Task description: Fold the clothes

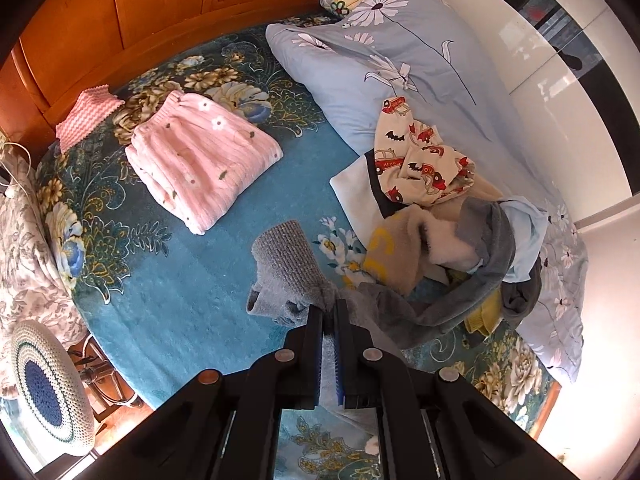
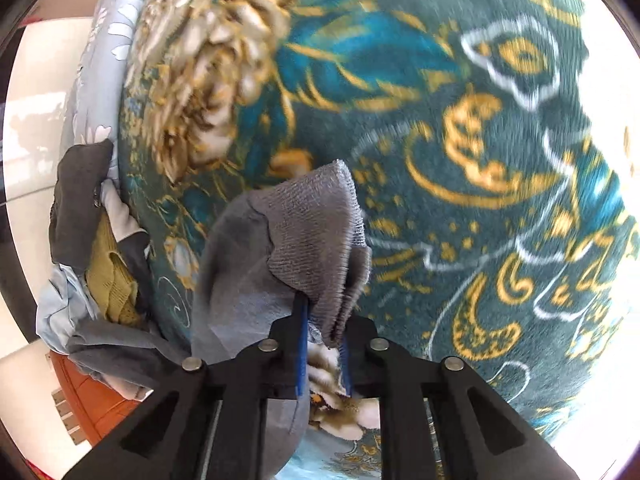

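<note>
My left gripper (image 1: pixel 330 308) is shut on a grey knitted garment (image 1: pixel 286 264), whose ribbed cuff flops forward over the teal floral bedspread (image 1: pixel 168 304). The garment trails right into a pile of unfolded clothes (image 1: pixel 448 232). My right gripper (image 2: pixel 324 320) is shut on another ribbed edge of the same grey garment (image 2: pixel 312 232), held above the bedspread (image 2: pixel 460 160). A folded pink garment (image 1: pixel 200 160) lies on the bed behind, with a pink-and-white zigzag cloth (image 1: pixel 86 116) beyond it.
A blue-grey daisy quilt (image 1: pixel 400 64) runs along the right side of the bed. A wooden headboard (image 1: pixel 120 12) is behind. A crocheted stool (image 1: pixel 48 392) stands at the left. The clothes pile also shows in the right wrist view (image 2: pixel 100 264).
</note>
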Action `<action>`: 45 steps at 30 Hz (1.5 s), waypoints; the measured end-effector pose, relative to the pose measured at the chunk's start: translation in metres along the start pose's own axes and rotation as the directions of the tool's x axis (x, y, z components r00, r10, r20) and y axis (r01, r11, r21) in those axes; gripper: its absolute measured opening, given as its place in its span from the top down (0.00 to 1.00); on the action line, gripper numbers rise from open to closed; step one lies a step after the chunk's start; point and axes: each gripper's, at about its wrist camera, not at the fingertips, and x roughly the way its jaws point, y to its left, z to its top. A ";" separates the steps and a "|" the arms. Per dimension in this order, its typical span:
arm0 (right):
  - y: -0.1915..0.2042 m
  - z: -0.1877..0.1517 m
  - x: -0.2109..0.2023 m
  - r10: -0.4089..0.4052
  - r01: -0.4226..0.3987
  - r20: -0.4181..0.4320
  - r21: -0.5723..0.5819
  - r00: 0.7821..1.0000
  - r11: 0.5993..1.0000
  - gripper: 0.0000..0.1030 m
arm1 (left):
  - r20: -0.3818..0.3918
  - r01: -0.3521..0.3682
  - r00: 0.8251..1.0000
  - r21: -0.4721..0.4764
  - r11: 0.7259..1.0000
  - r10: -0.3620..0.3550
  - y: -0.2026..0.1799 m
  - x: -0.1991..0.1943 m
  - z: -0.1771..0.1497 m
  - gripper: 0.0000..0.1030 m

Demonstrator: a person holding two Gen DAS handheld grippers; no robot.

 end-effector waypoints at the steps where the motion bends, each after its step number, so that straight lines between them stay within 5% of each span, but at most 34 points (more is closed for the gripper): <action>1: 0.004 0.005 -0.013 0.013 -0.012 0.027 -0.021 1.000 1.000 0.93 | 0.003 0.003 1.000 0.005 1.000 -0.003 -0.002 -0.001 0.001 0.95; 6: 0.005 0.025 -0.101 0.064 -0.043 0.182 -0.119 0.981 0.992 0.95 | 0.000 -0.002 1.000 0.027 1.000 0.002 0.007 -0.006 -0.006 0.95; 10: -0.021 0.034 -0.160 -0.021 0.078 0.319 -0.165 0.947 0.983 0.95 | -0.043 -0.070 0.997 0.030 0.997 0.071 0.032 0.012 -0.032 0.95; 14: -0.081 0.046 -0.131 -0.207 0.227 0.198 -0.088 0.958 0.970 0.95 | -0.131 -0.195 0.971 0.051 0.980 0.200 0.058 0.059 -0.070 0.95; 18: -0.110 0.030 -0.109 -0.273 0.279 0.120 -0.042 0.955 0.959 0.95 | -0.205 -0.243 0.949 0.005 0.970 0.239 0.080 0.085 -0.096 0.95; 26: -0.054 0.021 -0.159 -0.170 0.213 0.215 -0.195 0.962 0.958 0.95 | -0.124 -0.166 0.978 0.036 0.985 0.169 0.071 0.048 -0.079 0.95; 30: -0.035 0.014 -0.194 -0.158 0.243 0.288 -0.287 0.944 0.927 0.95 | -0.087 -0.186 0.977 0.084 0.979 0.193 0.078 0.039 -0.079 0.95; 34: -0.066 0.010 -0.165 -0.292 0.359 0.249 -0.292 0.923 0.886 0.95 | -0.176 -0.275 0.943 0.069 0.959 0.283 0.112 0.079 -0.104 0.95; 40: -0.107 0.009 -0.135 -0.395 0.417 0.137 -0.209 0.908 0.885 0.95 | -0.280 -0.362 0.895 0.002 0.932 0.348 0.149 0.118 -0.135 0.95; 45: -0.104 0.007 -0.139 -0.414 0.434 0.134 -0.224 0.900 0.872 0.95 | -0.274 -0.359 0.892 0.055 0.932 0.360 0.148 0.123 -0.136 0.91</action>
